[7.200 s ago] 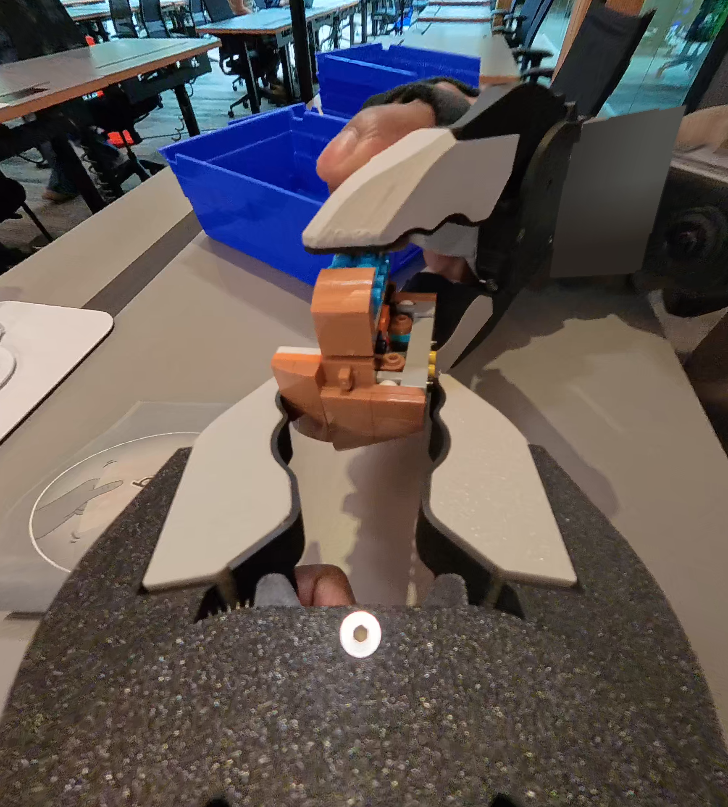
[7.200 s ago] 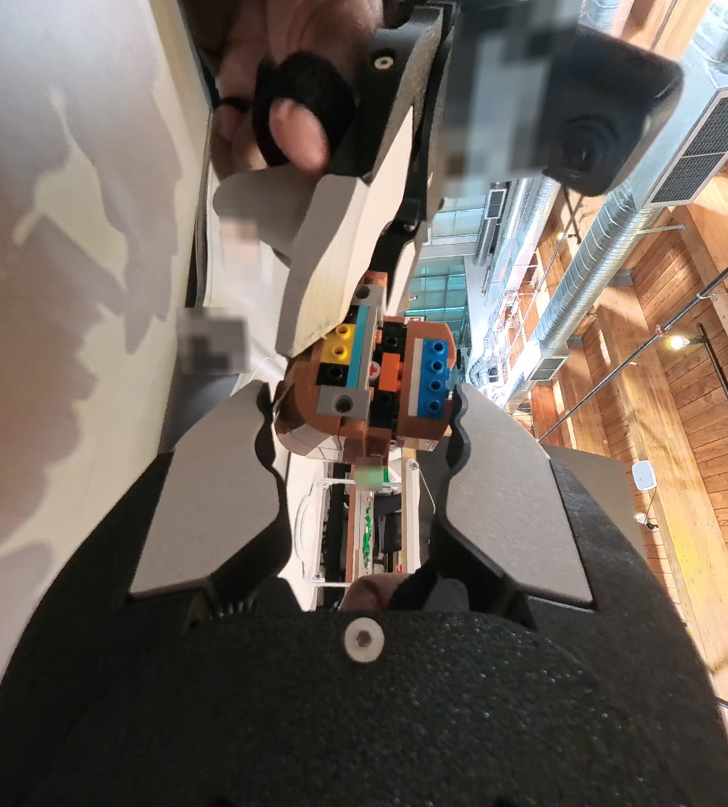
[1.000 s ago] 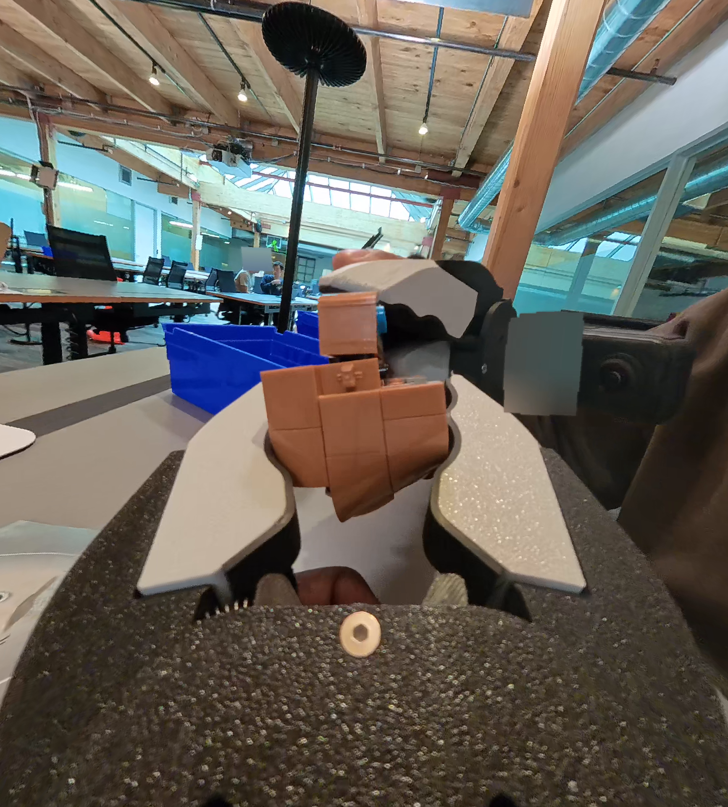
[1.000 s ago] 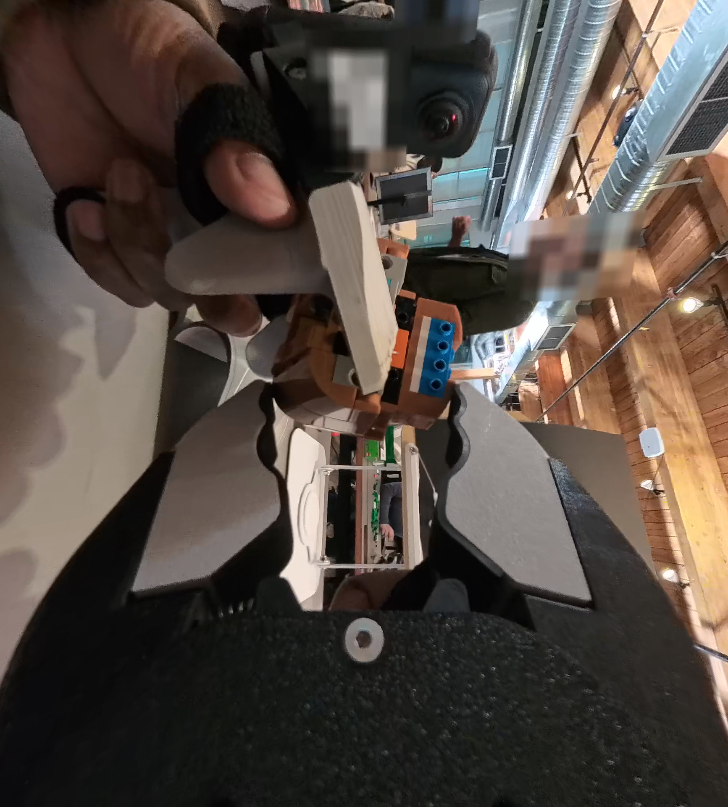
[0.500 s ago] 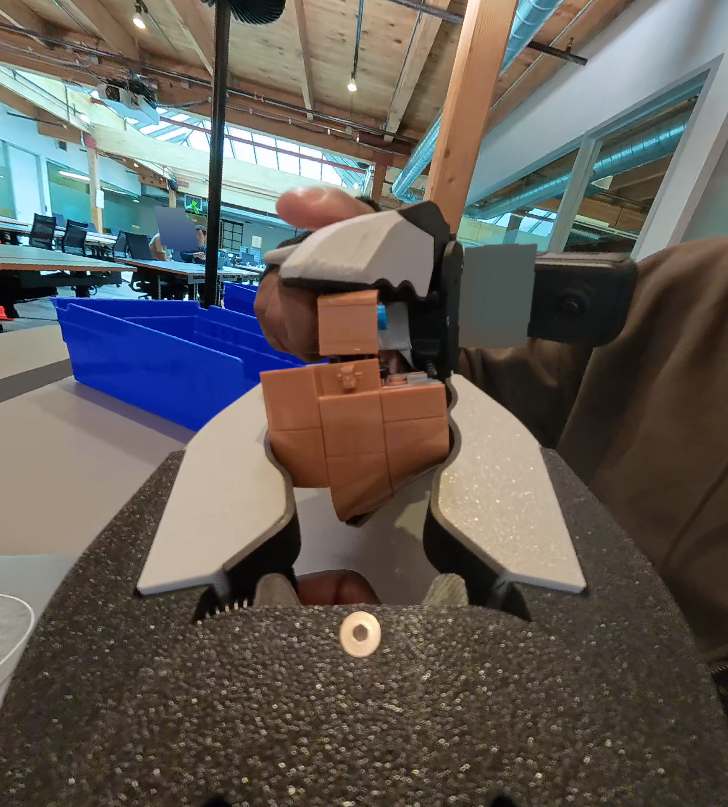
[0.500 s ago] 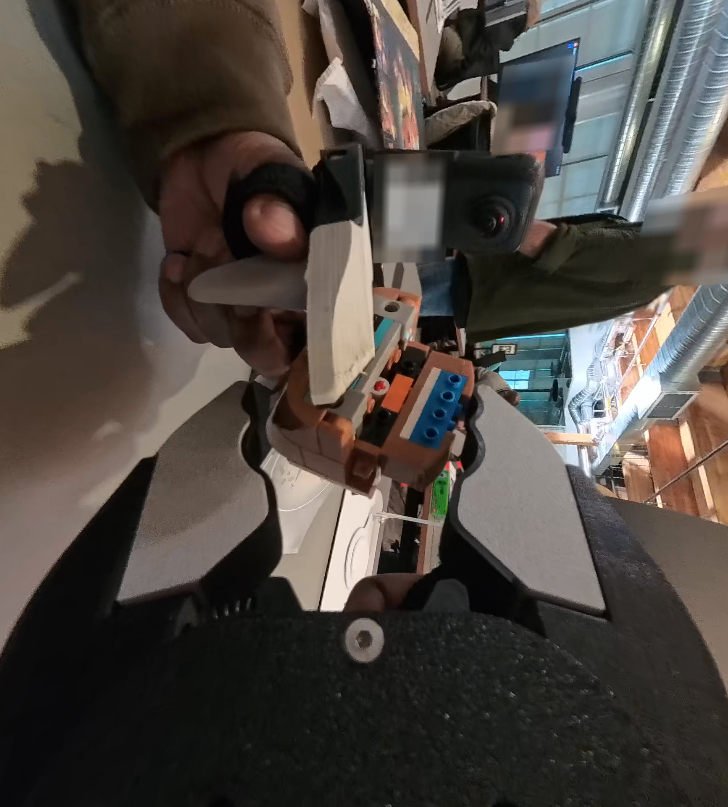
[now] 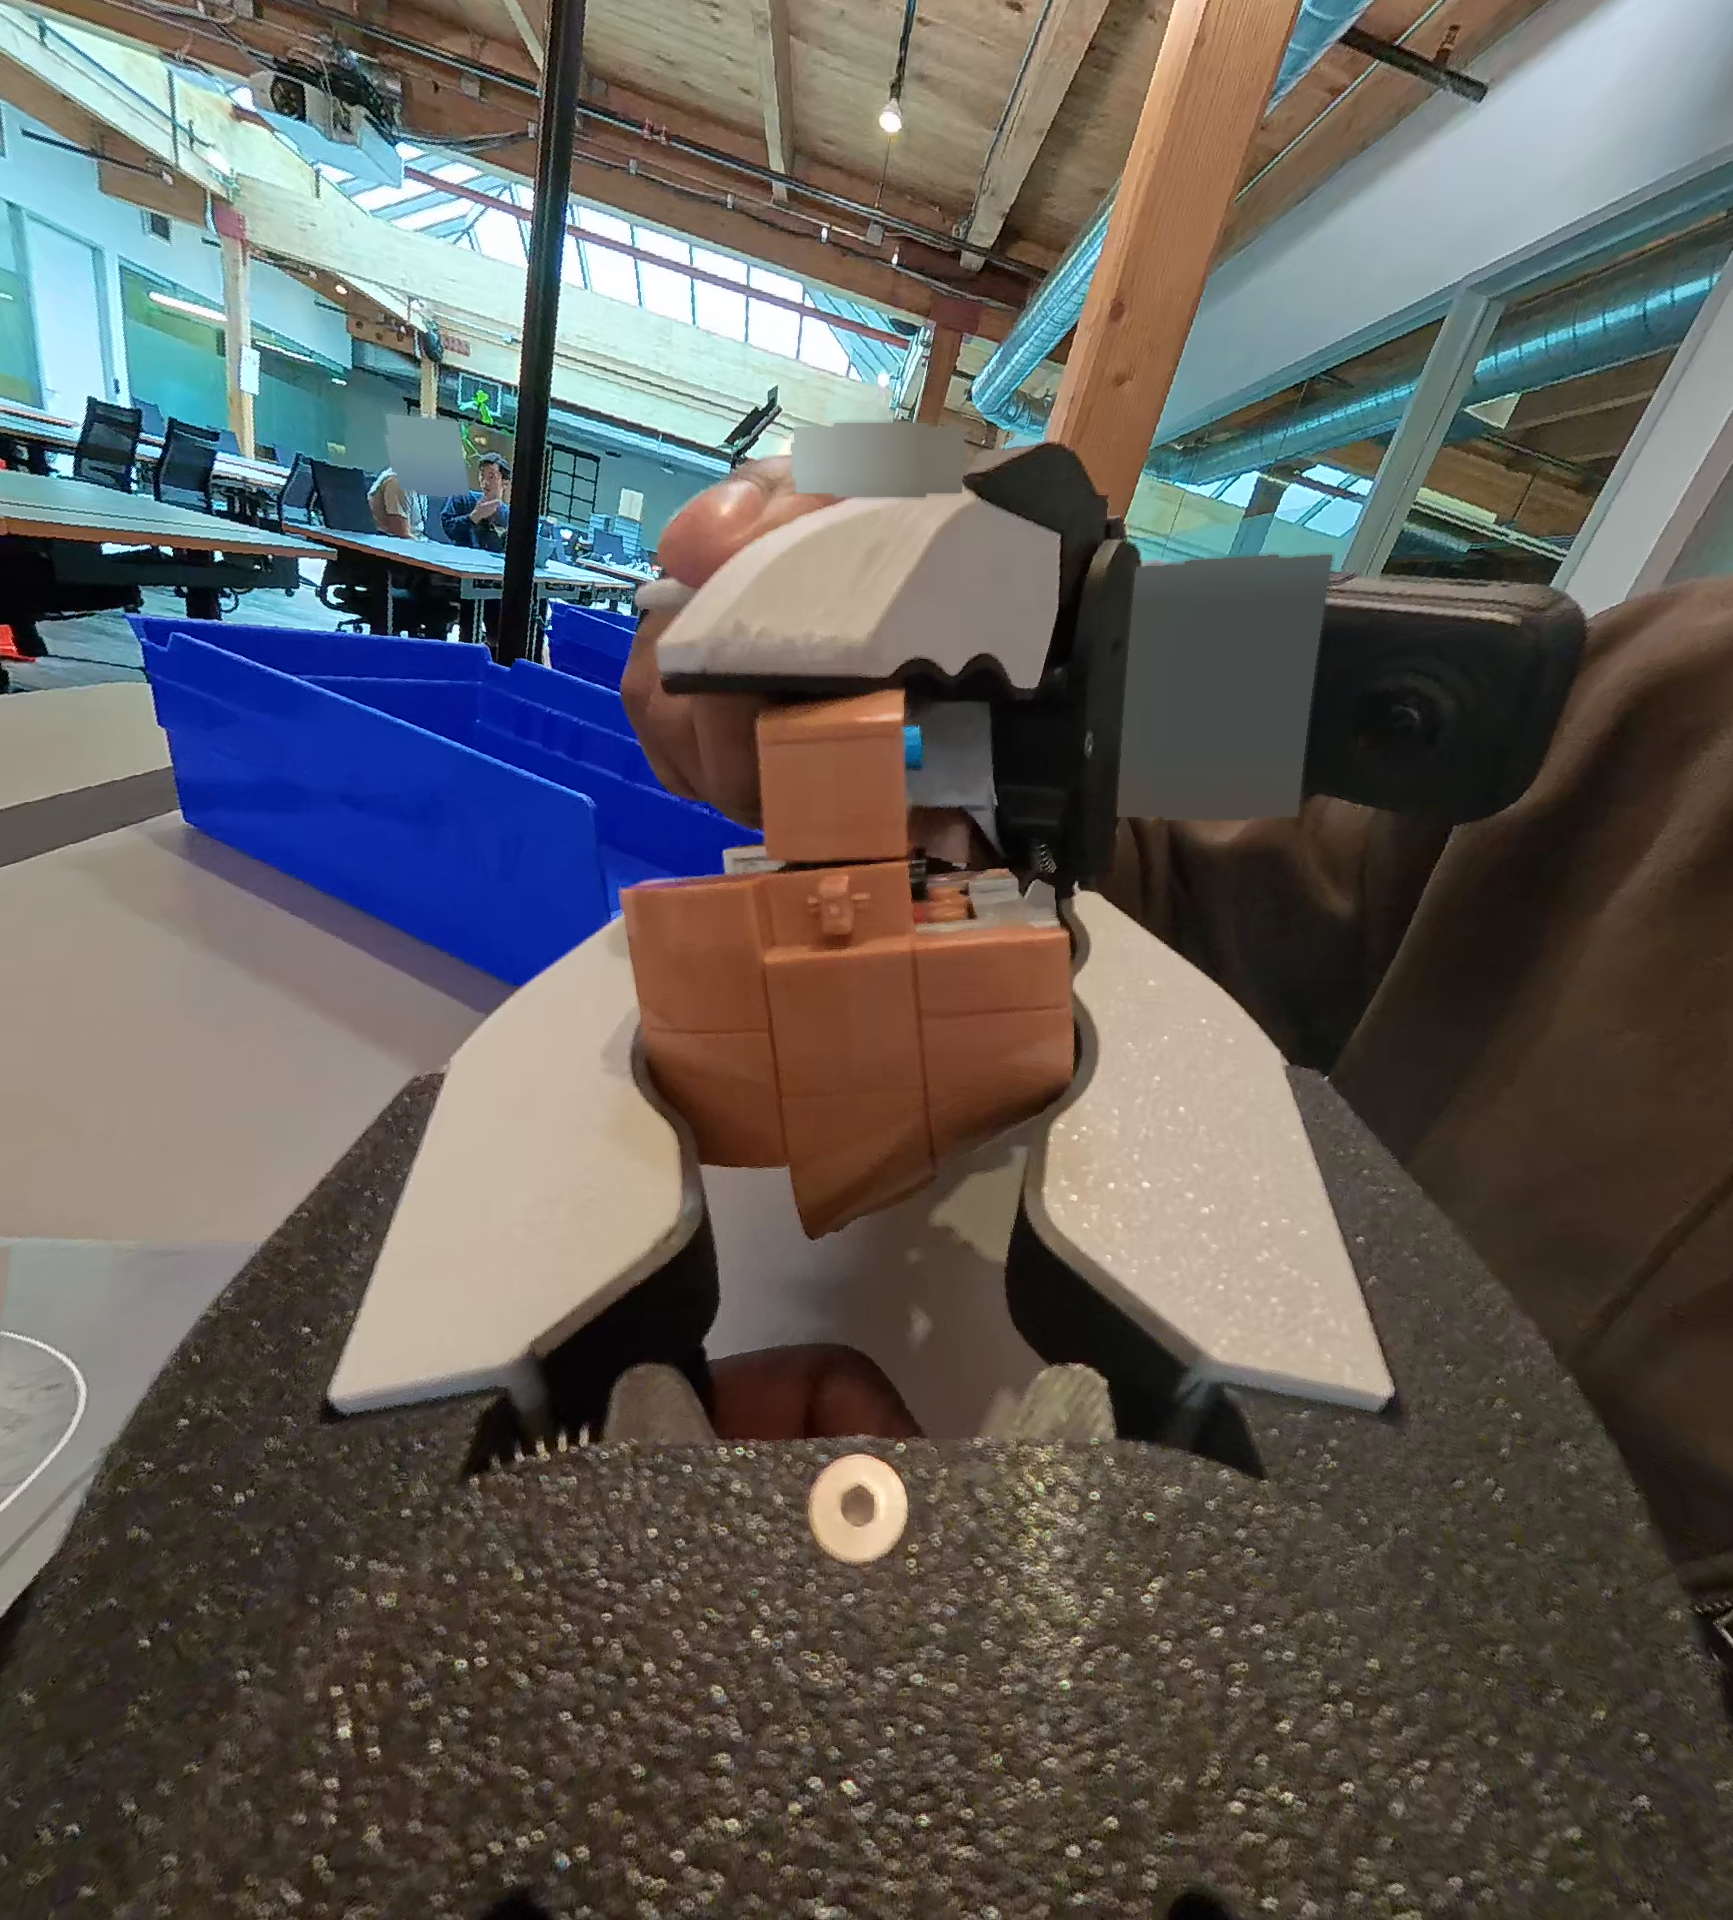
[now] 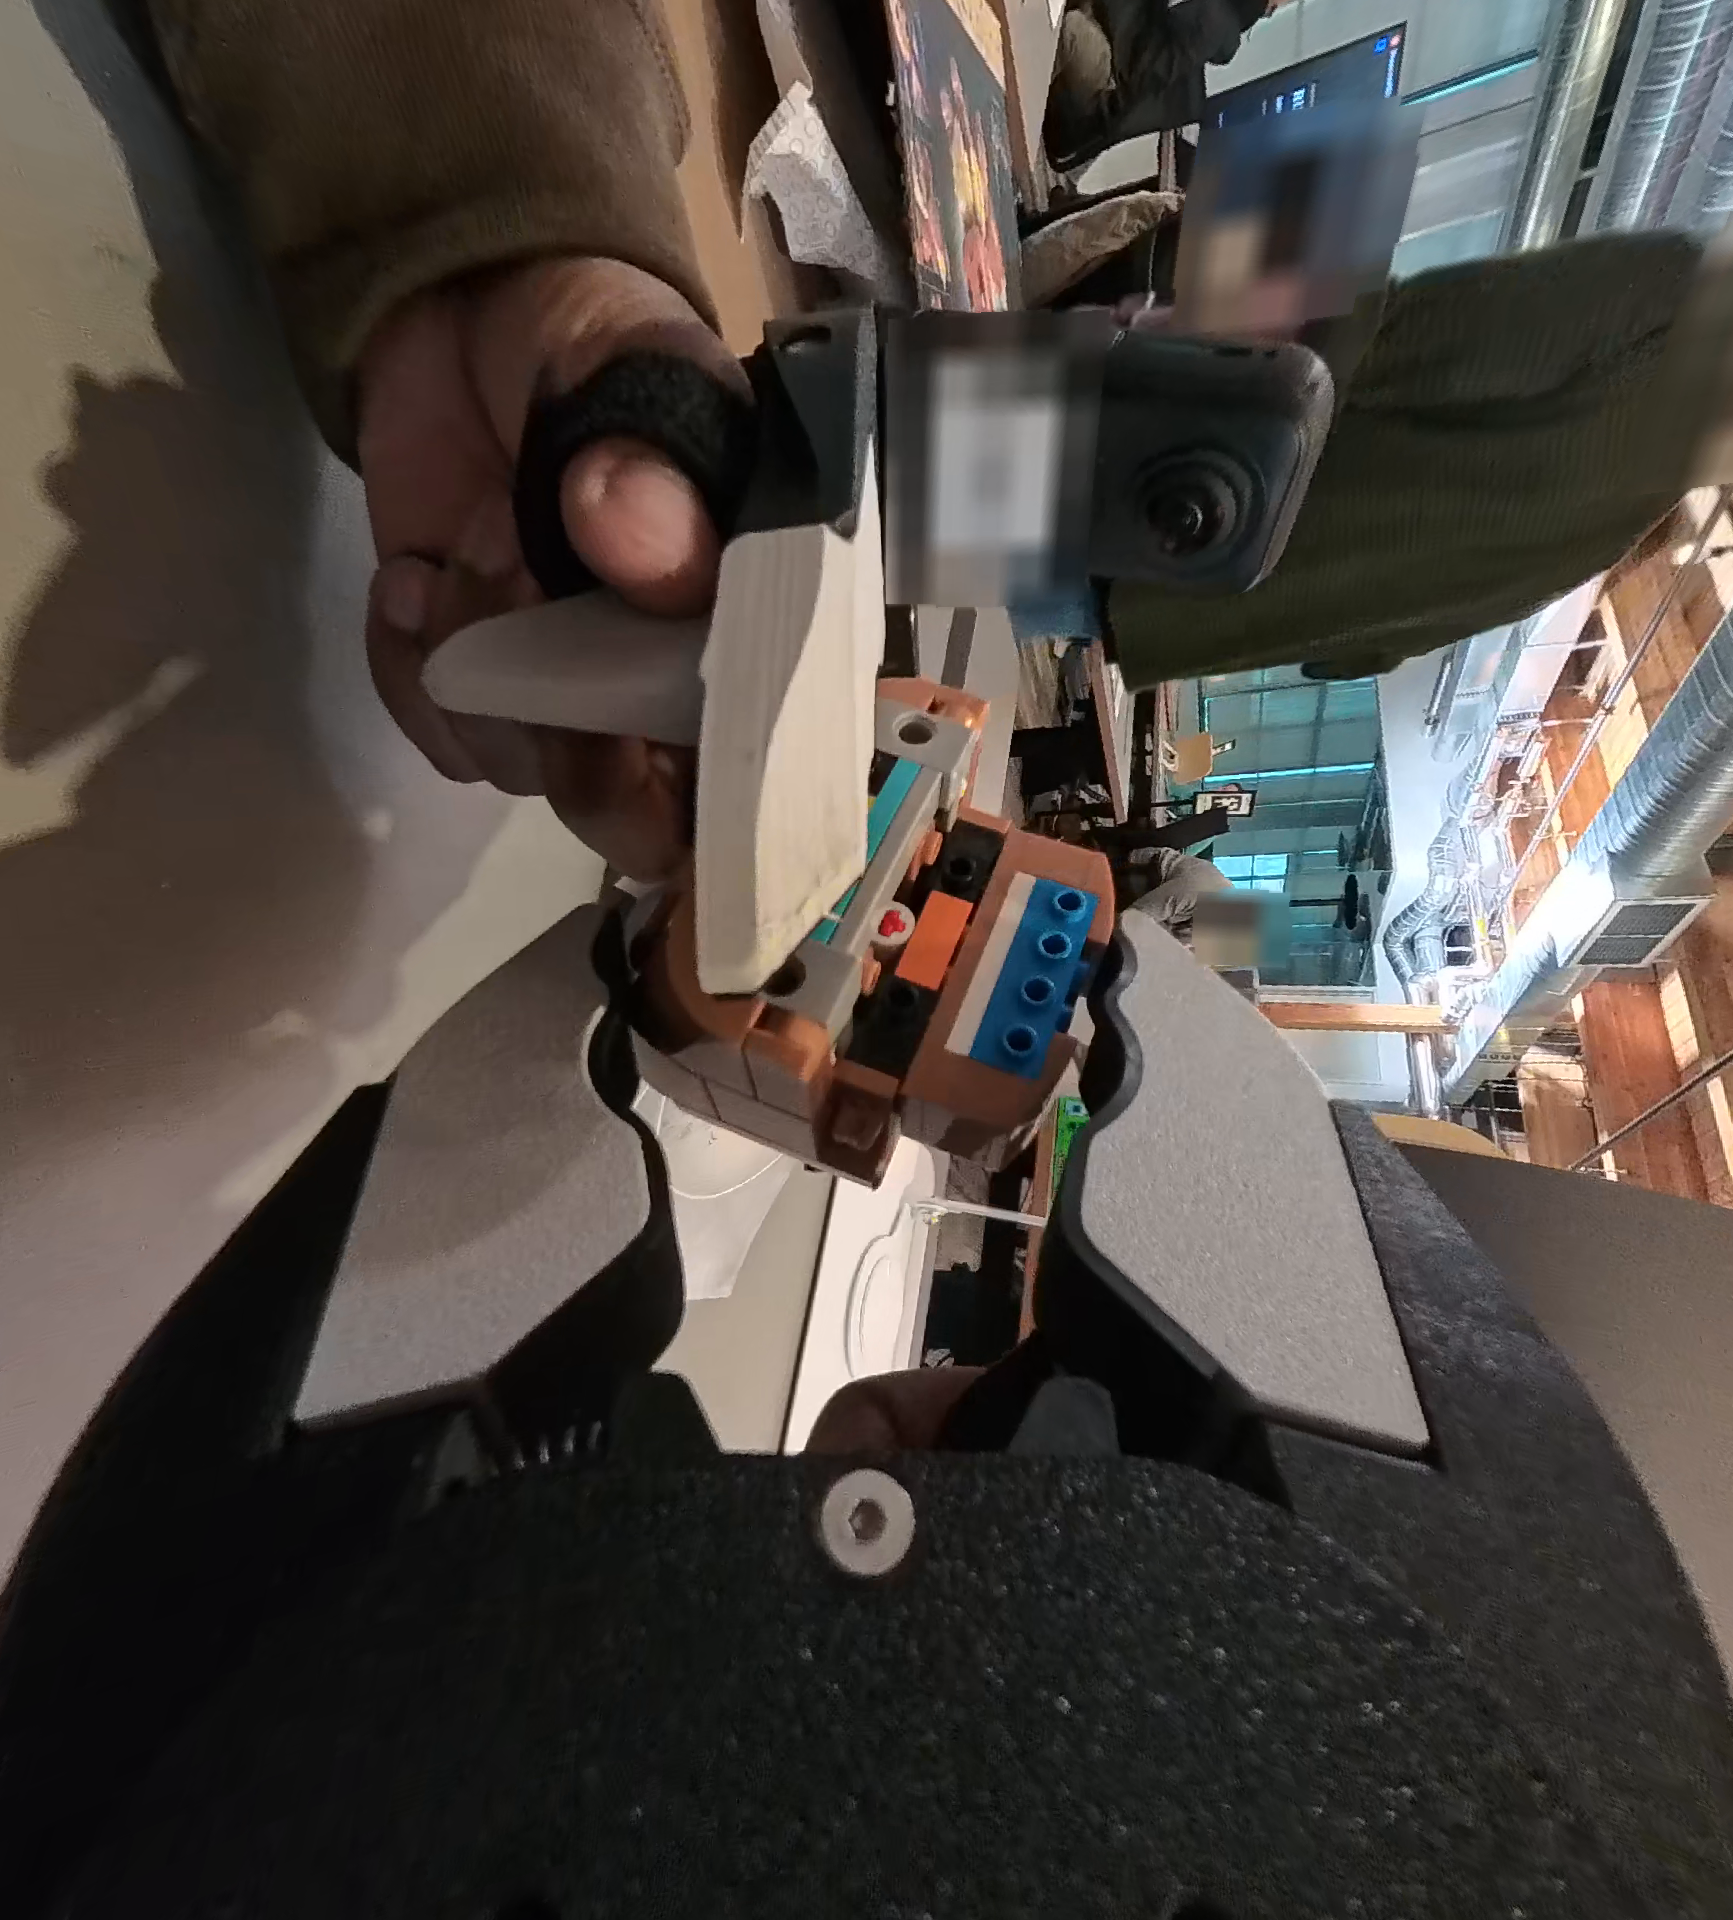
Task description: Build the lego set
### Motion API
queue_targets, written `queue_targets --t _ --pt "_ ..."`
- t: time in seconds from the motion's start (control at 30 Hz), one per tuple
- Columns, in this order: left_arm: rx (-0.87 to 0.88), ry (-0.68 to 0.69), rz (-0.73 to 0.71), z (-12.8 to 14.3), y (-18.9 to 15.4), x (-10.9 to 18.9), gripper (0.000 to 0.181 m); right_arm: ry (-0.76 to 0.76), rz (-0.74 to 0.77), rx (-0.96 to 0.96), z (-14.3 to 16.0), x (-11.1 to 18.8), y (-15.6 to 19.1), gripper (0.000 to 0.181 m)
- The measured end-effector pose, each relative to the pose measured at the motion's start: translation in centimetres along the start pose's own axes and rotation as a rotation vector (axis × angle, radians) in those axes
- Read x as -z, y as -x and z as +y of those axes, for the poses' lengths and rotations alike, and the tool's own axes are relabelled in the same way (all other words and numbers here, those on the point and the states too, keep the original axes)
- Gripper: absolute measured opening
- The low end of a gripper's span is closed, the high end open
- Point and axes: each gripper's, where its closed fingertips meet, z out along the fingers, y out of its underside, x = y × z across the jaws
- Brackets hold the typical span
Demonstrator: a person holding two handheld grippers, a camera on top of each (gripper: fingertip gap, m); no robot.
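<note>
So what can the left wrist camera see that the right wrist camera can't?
Only the left wrist view shows the long blue plastic bins on the grey table and the model's smooth brown tiled outside.

Only the right wrist view shows the model's open inside: a blue studded brick, a small orange piece and a grey bar.

Both show the brown brick-built lego model, clamped by the left gripper and the right gripper together.

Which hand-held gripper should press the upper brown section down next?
Right, probably: it is shut on the upper section of the brown lego build, while the left clamps the lower body as the anchor.
</note>
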Motion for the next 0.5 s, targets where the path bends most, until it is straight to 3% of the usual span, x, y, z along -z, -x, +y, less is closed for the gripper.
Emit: queue_targets --t 0.33,0.5 --pt "0.000 -0.011 -0.014 -0.1 0.2 0.0 0.068 0.007 -0.001 -0.002 0.1 -0.1 -0.1 0.084" --pt "-0.026 -0.038 -0.016 -1.0 0.3 0.4 0.069 0.020 0.078 -0.014 -0.1 -0.6 -0.9 0.086"
